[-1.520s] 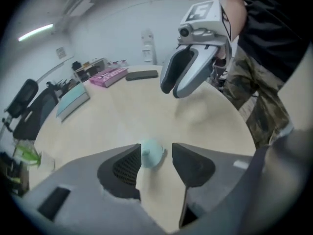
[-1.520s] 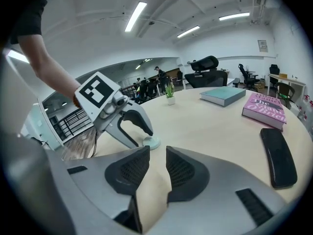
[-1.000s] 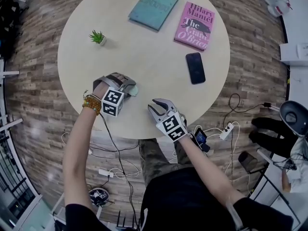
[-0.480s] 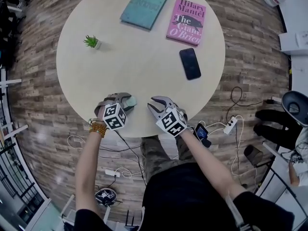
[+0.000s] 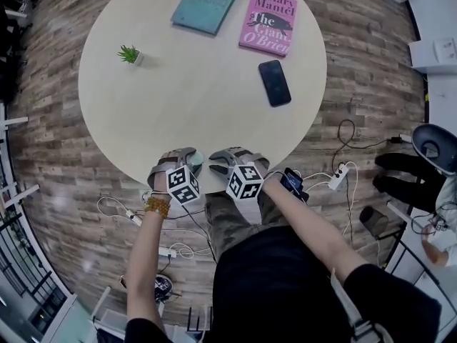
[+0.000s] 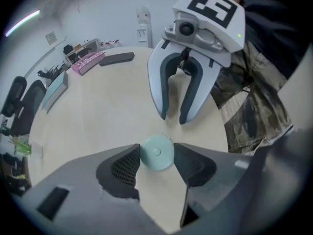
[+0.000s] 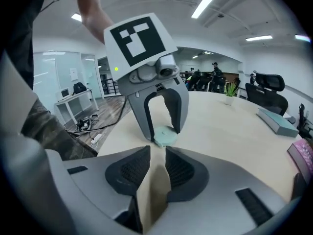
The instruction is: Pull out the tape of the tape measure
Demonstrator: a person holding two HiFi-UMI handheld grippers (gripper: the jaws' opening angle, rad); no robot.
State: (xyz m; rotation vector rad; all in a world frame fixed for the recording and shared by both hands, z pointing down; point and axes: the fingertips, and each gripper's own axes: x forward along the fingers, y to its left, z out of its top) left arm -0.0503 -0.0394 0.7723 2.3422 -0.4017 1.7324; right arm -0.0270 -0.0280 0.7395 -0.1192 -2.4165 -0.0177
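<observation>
Jaws of the left gripper (image 6: 155,158) have just closed on the tape measure (image 6: 156,150), lower centre; the right gripper (image 7: 157,156) is slightly open and empty; no tape is out yet.

The left claw (image 5: 190,156) sits over the tape measure (image 5: 197,158), right claw (image 5: 213,163) just beside.

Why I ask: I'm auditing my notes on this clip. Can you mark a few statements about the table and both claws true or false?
1. The left claw grips the round mint tape measure. True; its jaws have just been closing on it.
2. The right claw holds the tape's end. False: its jaws stand slightly apart, nothing between them.
3. The phone lies on the pink book. False: the phone lies on the table, apart from the book.
4. A small potted plant stands on the table. True.
</observation>
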